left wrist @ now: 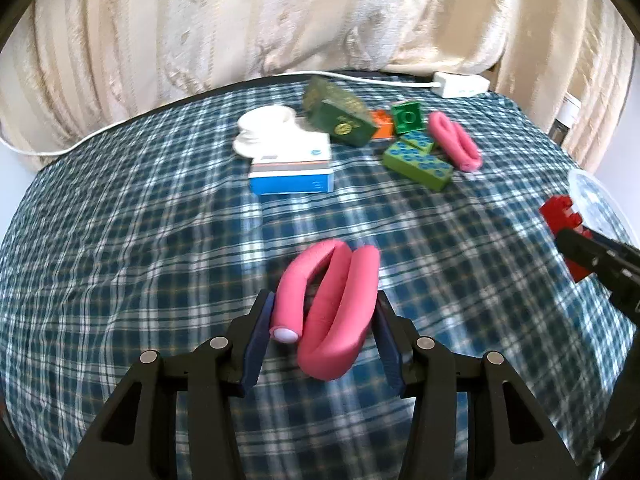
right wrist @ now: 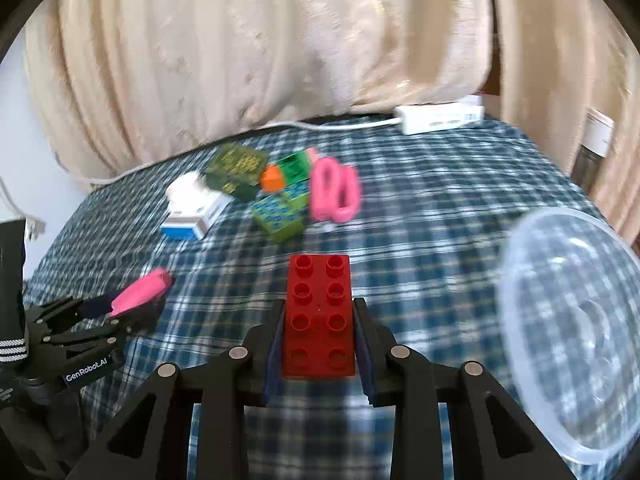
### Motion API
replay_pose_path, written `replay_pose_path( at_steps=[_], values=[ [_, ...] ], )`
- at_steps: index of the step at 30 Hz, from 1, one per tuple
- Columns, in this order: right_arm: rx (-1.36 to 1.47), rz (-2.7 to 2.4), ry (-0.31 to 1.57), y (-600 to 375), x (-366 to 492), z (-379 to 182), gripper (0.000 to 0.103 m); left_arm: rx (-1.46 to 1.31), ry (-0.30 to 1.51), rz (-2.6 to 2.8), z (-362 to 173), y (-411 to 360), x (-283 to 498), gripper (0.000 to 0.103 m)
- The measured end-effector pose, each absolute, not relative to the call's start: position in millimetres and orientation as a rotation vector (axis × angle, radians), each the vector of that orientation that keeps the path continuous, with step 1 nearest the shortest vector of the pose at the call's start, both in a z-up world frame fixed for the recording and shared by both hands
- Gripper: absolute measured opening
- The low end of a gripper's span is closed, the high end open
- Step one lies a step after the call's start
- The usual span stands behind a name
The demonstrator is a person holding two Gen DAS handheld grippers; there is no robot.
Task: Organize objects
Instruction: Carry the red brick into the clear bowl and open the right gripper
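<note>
Red brick (right wrist: 319, 320) clamped in my right tool (right wrist: 319, 308), pink foam roller (left wrist: 332, 312) in my left tool (left wrist: 324, 308); next, into the clear bowl (right wrist: 576, 320).

A desk (left wrist: 120, 240) covered with a blue, white and dark green plaid cloth (right wrist: 440, 208) fills the lower half of both views. Behind it hang cream curtains (left wrist: 240, 20) with a faint woven pattern, falling in soft vertical folds and lit by daylight. A white power strip (right wrist: 440, 118) lies at the far edge, its white cable (left wrist: 360, 78) running along the back. Pale wall (right wrist: 16, 140) shows at the left.
</note>
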State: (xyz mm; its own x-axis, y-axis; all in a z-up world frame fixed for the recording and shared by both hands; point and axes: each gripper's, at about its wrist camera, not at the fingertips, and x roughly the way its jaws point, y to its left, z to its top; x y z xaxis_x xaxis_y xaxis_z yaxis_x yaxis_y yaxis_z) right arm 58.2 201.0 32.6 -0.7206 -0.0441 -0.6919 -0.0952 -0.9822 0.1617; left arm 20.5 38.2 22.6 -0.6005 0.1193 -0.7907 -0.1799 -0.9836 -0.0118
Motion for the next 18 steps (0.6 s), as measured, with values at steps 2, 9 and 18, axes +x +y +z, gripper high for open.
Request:
replay_pose_path(
  at_steps=[2, 9, 18],
  values=[
    [-1.125, 2.861, 0.316, 215.1, 67.1, 36.7, 0.033, -1.293, 0.129, 2.660, 26.1, 48.1, 22.9, 0.050],
    [-1.018, 2.805, 0.401, 259.8, 93.6, 44.2, 0.033, -1.238, 0.198, 2.645, 38.7, 80.7, 25.5, 0.050],
    [-0.882, 2.738, 0.468, 310.7, 126.1, 52.7, 0.033, -1.283, 0.177, 2.649, 35.7, 86.0, 24.8, 0.050]
  ],
)
